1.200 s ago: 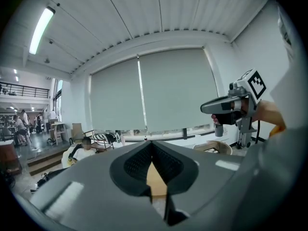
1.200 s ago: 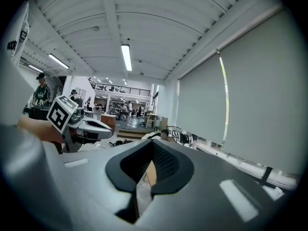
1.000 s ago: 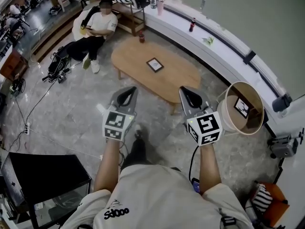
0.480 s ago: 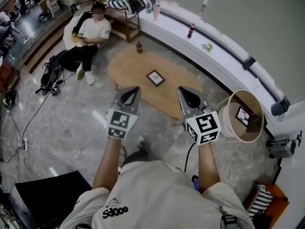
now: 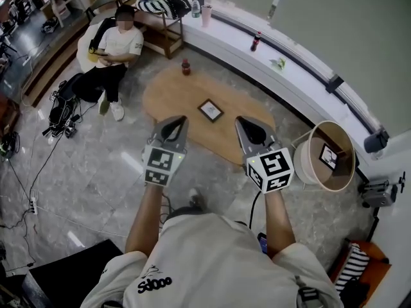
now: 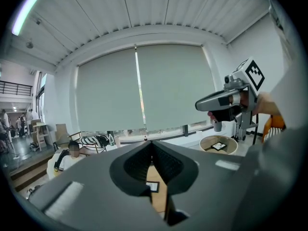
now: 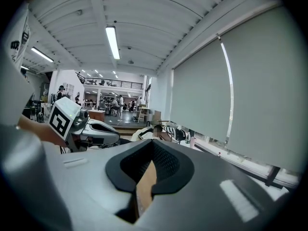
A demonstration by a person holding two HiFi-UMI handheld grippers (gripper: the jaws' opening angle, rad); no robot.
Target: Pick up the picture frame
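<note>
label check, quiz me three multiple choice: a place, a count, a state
1. The picture frame on the wooden table lies: A near its middle; B on its far end; C overhanging its near edge.
2. Frames in view: A one; B two; C four.
3. The left gripper and right gripper have jaws: A wide apart; B shut, empty; C shut on a frame.
Answers: 1 A, it lies mid-tabletop; 2 B, a second frame lies in the round tub; 3 B, closed on nothing in both gripper views.
</note>
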